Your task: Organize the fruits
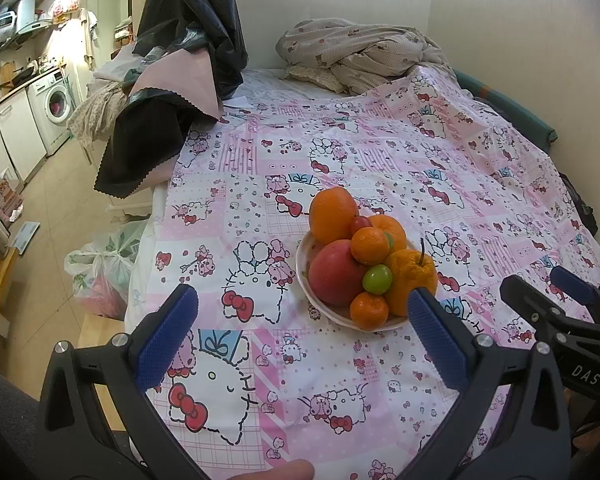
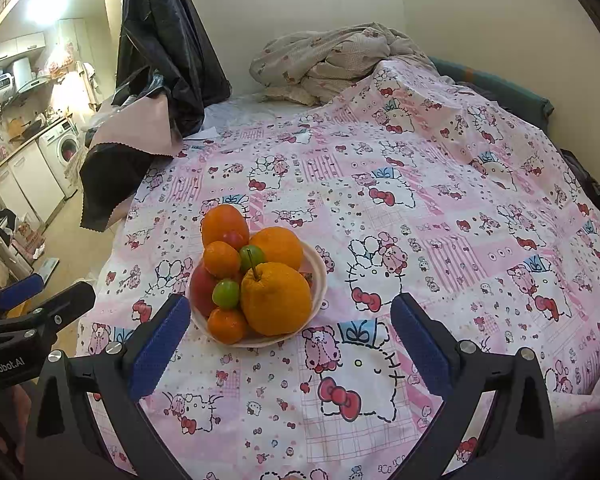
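- Fruit fills a pale bowl (image 1: 305, 276) standing on the pink cartoon-print bedspread (image 1: 340, 152): a red apple (image 1: 334, 274), a knobbly stemmed citrus (image 2: 276, 300), oranges, small mandarins and green plums, heaped together.
- Left gripper (image 1: 302, 330) hangs above the spread with fingers (image 1: 168, 336) spread wide, grasping nothing; the bowl lies just beyond its right finger.
- Right gripper (image 2: 290, 340) is likewise released and empty, its left finger just beside the bowl's near rim.
- Crumpled quilt (image 1: 356, 54) lies at the bed's far end.

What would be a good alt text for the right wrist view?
A white bowl piled with oranges, small green fruits and a red fruit sits on a pink cartoon-print cloth. The open right claw frames it, empty; the left claw shows at left.
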The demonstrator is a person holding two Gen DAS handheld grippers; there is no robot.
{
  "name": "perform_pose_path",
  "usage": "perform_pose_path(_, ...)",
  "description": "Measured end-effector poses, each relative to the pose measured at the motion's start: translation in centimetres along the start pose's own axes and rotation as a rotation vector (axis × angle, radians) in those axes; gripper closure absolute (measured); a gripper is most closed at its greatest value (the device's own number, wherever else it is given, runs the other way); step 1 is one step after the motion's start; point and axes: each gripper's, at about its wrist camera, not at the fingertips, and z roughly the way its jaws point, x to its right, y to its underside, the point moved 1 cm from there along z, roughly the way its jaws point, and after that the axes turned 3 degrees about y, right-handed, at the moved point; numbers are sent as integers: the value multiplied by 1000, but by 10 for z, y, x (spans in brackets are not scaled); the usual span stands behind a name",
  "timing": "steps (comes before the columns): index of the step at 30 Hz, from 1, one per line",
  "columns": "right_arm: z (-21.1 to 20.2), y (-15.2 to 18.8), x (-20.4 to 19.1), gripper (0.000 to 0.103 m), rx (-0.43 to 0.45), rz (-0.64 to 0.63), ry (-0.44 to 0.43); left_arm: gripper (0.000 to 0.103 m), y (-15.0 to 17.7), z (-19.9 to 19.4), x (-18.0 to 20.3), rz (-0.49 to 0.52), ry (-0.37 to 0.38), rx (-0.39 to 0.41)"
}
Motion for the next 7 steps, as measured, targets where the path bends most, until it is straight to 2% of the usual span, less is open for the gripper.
perform_pose_path(7, 0, 0, -1, 1, 1, -1, 0, 0, 2, 0, 2, 8, 12, -6)
